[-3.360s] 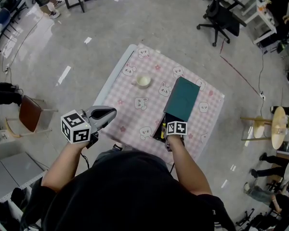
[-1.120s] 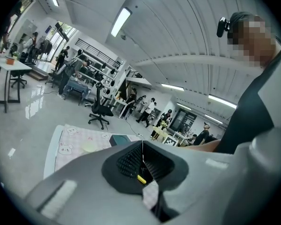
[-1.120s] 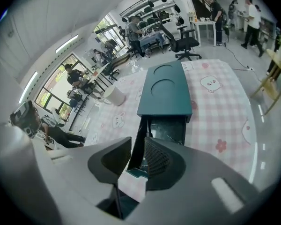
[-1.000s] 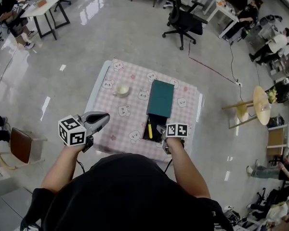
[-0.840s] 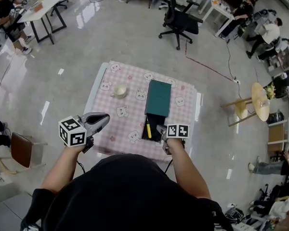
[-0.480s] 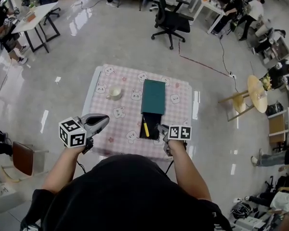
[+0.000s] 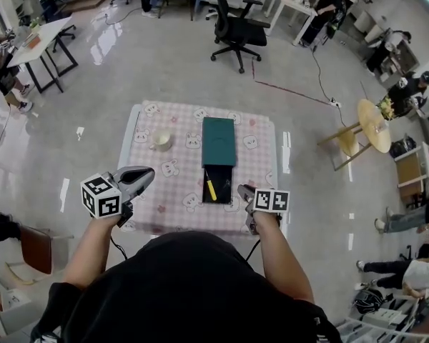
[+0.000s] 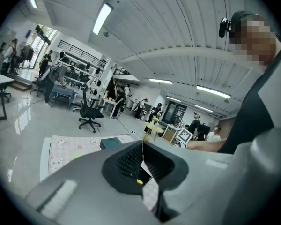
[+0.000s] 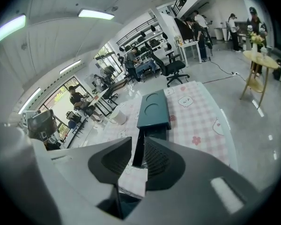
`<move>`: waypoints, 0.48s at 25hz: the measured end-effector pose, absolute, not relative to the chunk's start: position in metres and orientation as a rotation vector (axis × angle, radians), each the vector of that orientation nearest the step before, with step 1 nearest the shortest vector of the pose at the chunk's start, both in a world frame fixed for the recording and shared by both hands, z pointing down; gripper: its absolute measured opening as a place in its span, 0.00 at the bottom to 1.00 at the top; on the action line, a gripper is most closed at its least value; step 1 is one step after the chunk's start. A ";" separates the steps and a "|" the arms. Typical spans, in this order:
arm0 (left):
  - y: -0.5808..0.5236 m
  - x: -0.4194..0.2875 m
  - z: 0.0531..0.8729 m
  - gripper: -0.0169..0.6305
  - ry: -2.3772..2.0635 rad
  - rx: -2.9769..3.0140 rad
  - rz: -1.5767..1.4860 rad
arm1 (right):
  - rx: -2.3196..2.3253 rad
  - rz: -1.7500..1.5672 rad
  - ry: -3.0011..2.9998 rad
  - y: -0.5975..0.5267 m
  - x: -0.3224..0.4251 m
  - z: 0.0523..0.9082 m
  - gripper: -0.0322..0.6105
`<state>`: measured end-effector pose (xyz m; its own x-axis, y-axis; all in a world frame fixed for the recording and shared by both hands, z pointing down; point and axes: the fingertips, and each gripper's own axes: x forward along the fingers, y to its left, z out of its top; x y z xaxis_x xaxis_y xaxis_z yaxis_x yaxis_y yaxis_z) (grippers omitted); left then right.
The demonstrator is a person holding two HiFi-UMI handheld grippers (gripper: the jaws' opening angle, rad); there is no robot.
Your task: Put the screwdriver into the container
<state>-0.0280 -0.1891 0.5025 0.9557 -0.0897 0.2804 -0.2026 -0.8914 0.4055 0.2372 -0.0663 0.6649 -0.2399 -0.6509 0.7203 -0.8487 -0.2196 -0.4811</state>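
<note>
A dark green container (image 7: 218,140) lies on the pink checked table (image 7: 173,191), its black drawer (image 7: 216,184) pulled out toward me. The yellow-handled screwdriver (image 7: 209,189) lies inside the drawer. My right gripper (image 7: 242,189) hovers at the table's front edge, just right of the drawer, jaws a narrow gap apart and holding nothing. In the right gripper view the gripper (image 9: 138,142) points along the container (image 9: 153,108). My left gripper (image 7: 149,171) is held over the table's front left, shut and empty. Through the left gripper (image 8: 141,149) a bit of the screwdriver (image 8: 138,182) shows.
A cream cup (image 7: 160,141) stands on the table left of the container. A black office chair (image 7: 232,31) is on the floor beyond the table, and a round wooden side table (image 7: 375,123) stands to the right. People are at desks around the room.
The right gripper has drawn back from over the drawer to the table's front edge, leaving the screwdriver in the drawer. The head view has pulled back; the left gripper barely moved.
</note>
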 end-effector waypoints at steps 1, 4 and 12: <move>-0.189 -0.028 0.502 0.03 -0.208 2.670 0.355 | 1.808 1.441 -1.823 -0.063 0.238 0.662 0.22; -0.189 -0.026 0.500 0.03 -0.194 2.680 0.362 | 1.843 1.425 -1.827 -0.057 0.241 0.652 0.22; -0.182 -0.020 0.496 0.03 -0.128 2.698 0.377 | 1.931 1.375 -1.857 -0.046 0.240 0.623 0.22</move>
<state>-0.0198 -0.1815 0.4958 0.9591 -0.0334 0.2810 -0.1448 -0.9110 0.3861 0.2400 -0.0463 0.6230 -0.1724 -0.7281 0.6635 -0.8470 -0.2343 -0.4771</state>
